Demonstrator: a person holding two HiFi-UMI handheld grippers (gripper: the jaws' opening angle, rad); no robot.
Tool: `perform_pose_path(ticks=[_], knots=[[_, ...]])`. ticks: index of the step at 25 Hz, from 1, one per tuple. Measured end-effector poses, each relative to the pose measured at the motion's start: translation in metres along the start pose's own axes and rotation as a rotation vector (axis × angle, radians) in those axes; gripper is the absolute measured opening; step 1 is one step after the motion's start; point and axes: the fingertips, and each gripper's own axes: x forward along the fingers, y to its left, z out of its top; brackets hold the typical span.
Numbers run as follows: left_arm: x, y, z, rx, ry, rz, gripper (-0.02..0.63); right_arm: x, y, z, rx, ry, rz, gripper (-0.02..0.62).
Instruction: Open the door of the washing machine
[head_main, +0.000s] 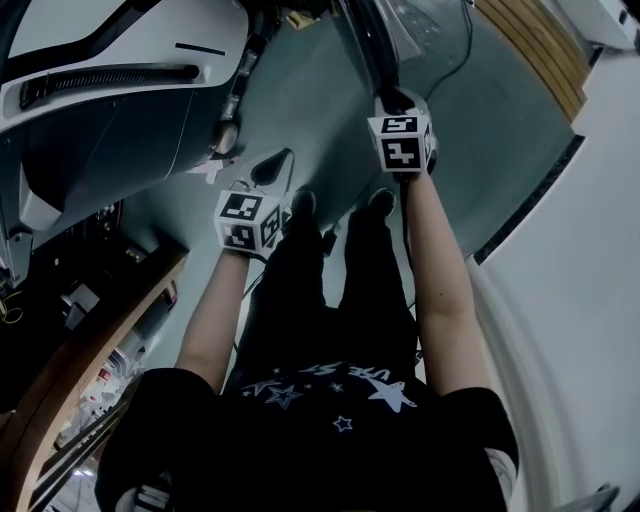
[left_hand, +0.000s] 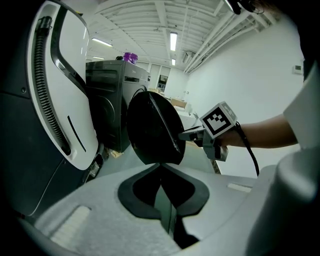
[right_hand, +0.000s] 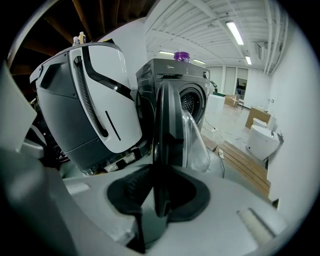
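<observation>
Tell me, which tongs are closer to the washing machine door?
Right. The right tongs grip the washing machine door by its edge. The left tongs hang off to the side, not touching it.

One washing machine (right_hand: 172, 75), one door (right_hand: 167, 125), two grippers (left gripper (left_hand: 162, 200), right gripper (right_hand: 157, 195)), one purple object (right_hand: 181, 55), one large white-and-grey machine (right_hand: 95, 110).

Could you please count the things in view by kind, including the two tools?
Washing machine: 1
Door, open: 1
White and grey machine: 1
Purple thing on top of the washer: 1
Tools: 2, left tool and right tool
Total: 6
</observation>
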Motion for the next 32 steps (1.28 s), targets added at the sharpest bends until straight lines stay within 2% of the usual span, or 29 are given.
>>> perform_pose_path(ticks=[8,20,32], knots=[[-0.012,0.037,-0.01,0.045,0.005,-0.046,0.011,0.004,0.037,0.002,0.075,-0.011,-0.051,0.083],[-0.03,0.076,-0.019,0.056,0.018,-0.088,0.011,0.015,0.094,0.011,0.171,-0.042,-0.079,0.092],[-0.053,0.115,-0.012,0.068,-0.008,-0.084,0.011,0.025,0.133,0.019,0.177,0.002,-0.064,0.103]])
